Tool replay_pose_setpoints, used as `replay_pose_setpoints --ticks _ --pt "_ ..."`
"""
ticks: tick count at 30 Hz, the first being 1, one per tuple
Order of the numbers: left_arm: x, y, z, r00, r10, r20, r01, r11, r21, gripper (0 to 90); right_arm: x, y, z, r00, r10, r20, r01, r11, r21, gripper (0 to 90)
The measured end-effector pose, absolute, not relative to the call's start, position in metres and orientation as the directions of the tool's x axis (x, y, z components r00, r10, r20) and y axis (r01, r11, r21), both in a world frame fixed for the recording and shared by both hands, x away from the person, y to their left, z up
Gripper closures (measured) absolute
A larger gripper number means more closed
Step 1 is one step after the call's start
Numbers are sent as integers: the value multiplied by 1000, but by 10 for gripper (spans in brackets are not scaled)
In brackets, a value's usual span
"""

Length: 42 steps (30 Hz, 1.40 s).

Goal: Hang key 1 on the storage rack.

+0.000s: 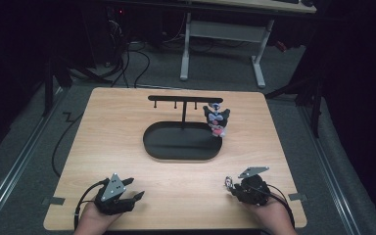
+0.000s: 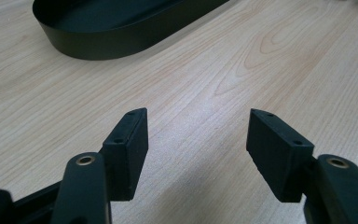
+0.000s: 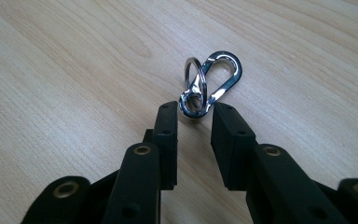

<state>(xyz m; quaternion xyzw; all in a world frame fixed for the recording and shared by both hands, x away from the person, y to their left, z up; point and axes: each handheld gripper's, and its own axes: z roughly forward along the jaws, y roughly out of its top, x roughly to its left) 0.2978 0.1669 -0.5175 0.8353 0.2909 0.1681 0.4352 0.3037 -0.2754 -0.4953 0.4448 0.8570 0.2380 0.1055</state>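
- the right gripper [image 3: 195,112] is pinching the base of the metal clip [image 3: 212,84] over the table [image 3: 51,70], leaving its hook end free for hanging.
- the left gripper [image 2: 196,135] is waiting released, near the black tray [image 2: 121,37].

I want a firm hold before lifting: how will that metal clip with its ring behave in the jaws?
The metal clip looks polished and rounded, so it may slip or twist between the right gripper jaws. It seems stiff and light. The ring hangs loose through it, so it will probably swing when lifted.
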Motion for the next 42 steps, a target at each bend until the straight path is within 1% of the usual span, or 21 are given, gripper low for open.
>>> replay_pose_setpoints --ticks 1,3,6,7,11,16,19,24,27,34,36,42 --pt "298 167 -517 774 632 28 340 -452 825 395 304 -275 -495 -582 813 31 712 491 502 719" --pt "298 167 -518 774 633 26 341 -451 825 395 309 -272 -492 -598 801 35 719 517 464 710" --pt "298 167 -518 774 633 26 341 -451 825 395 313 -270 -490 -606 795 27 721 535 440 703" --pt "298 167 -518 774 632 28 340 -453 824 394 317 -269 -488 -609 793 24 729 547 412 700" --pt "298 167 -518 777 629 30 339 -459 821 394 322 -266 -484 -622 783 12 727 572 379 701" --pt "298 166 -518 779 626 32 338 -462 820 394 332 -265 -480 -618 786 30 743 571 350 721" --pt "298 166 -518 778 627 35 337 -463 820 394 337 -264 -481 -621 782 49 750 575 326 766" --pt "298 166 -518 779 626 36 337 -466 818 394 340 -262 -480 -629 776 55 747 582 322 800" --pt "299 165 -519 779 626 36 336 -465 819 394 342 -260 -480 -636 770 44 742 596 307 818" --pt "298 165 -518 780 624 37 335 -466 819 394 345 -259 -484 -628 776 55 757 592 276 865" --pt "298 165 -518 780 625 35 336 -465 819 394 346 -258 -482 -630 775 54 753 593 286 888" --pt "299 165 -518 780 625 35 335 -465 819 394 346 -258 -478 -631 774 60 751 590 296 892"
